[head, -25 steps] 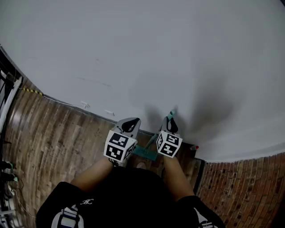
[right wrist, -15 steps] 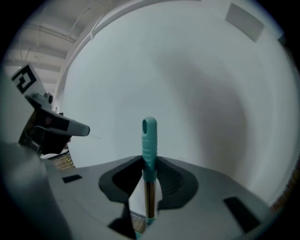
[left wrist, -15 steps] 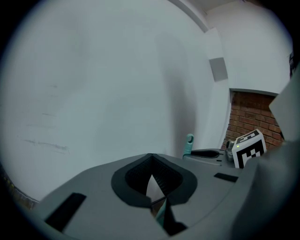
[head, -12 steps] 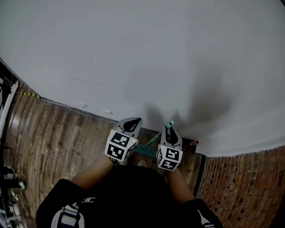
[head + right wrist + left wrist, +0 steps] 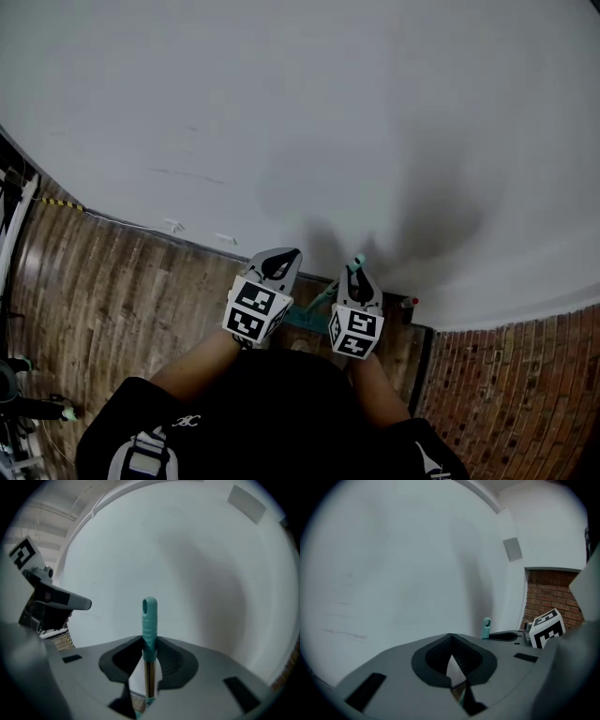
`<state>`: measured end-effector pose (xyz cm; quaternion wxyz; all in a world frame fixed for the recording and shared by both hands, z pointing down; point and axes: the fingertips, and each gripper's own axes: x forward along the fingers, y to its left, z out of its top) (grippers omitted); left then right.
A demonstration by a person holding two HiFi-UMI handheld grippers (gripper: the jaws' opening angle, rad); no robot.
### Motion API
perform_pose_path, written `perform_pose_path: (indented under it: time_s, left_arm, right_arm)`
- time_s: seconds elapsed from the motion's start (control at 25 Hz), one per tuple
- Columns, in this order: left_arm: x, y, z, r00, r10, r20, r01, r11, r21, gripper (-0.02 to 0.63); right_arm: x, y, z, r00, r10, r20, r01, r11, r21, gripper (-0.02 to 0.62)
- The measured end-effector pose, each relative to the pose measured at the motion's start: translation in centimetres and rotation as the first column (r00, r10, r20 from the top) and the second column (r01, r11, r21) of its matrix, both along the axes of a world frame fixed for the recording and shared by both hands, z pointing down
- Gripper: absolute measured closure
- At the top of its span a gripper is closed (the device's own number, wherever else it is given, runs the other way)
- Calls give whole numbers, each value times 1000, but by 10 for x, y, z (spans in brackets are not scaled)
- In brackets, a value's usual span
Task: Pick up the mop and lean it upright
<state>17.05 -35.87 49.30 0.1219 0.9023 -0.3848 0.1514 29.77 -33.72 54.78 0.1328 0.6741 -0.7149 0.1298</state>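
Observation:
The mop's teal handle grip (image 5: 149, 620) stands upright close to the white wall (image 5: 309, 103), with a metal shaft below it. My right gripper (image 5: 149, 641) is shut on the handle just under the teal grip. In the head view the handle's tip (image 5: 360, 262) pokes out above the right gripper (image 5: 357, 274), and the teal mop head (image 5: 305, 319) lies on the floor between my arms. My left gripper (image 5: 278, 259) hovers beside it, shut with nothing between its pads. From the left gripper view the handle's tip (image 5: 486, 628) shows to the right.
Wooden floor (image 5: 112, 291) meets the white wall just ahead. A brick wall (image 5: 506, 394) stands at the right, with a dark strip (image 5: 424, 361) and a small red-topped object (image 5: 410, 303) at the corner. Yellow-black tape (image 5: 58, 201) and equipment (image 5: 14, 202) sit far left.
The right gripper with the mop handle has come slightly lower and nearer to me. The left gripper has barely moved. The view has shifted a little.

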Motion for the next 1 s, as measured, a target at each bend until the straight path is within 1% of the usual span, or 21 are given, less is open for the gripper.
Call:
perform_pose_path:
  time_s: [0.08, 0.28, 0.52, 0.6, 0.76, 1.0]
  left_arm:
    - [-2, 0, 2, 1000, -11, -8, 11, 1000, -10, 609]
    - [-12, -1, 3, 999, -34, 1, 34, 999, -15, 609]
    - [-22, 1, 1, 999, -43, 0, 43, 999, -11, 609]
    - [-25, 2, -1, 999, -38, -1, 38, 999, -6, 609]
    - [-30, 2, -8, 999, -31, -35, 30, 999, -14, 609]
    - [-42, 1, -13, 998, -27, -51, 26, 1000, -5, 609]
  right_arm:
    - [0, -1, 1, 1000, 0, -1, 0, 1000, 0, 489]
    - [0, -11, 3, 1000, -4, -6, 4, 1000, 3, 489]
    - [0, -58, 12, 999, 7, -46, -8, 1000, -15, 489]
    - [2, -79, 17, 999, 23, -44, -25, 999, -35, 489]
    - [7, -116, 24, 997, 74, -25, -76, 993, -89, 489]
    - [5, -135, 29, 992, 118, -35, -121, 985, -121, 489]
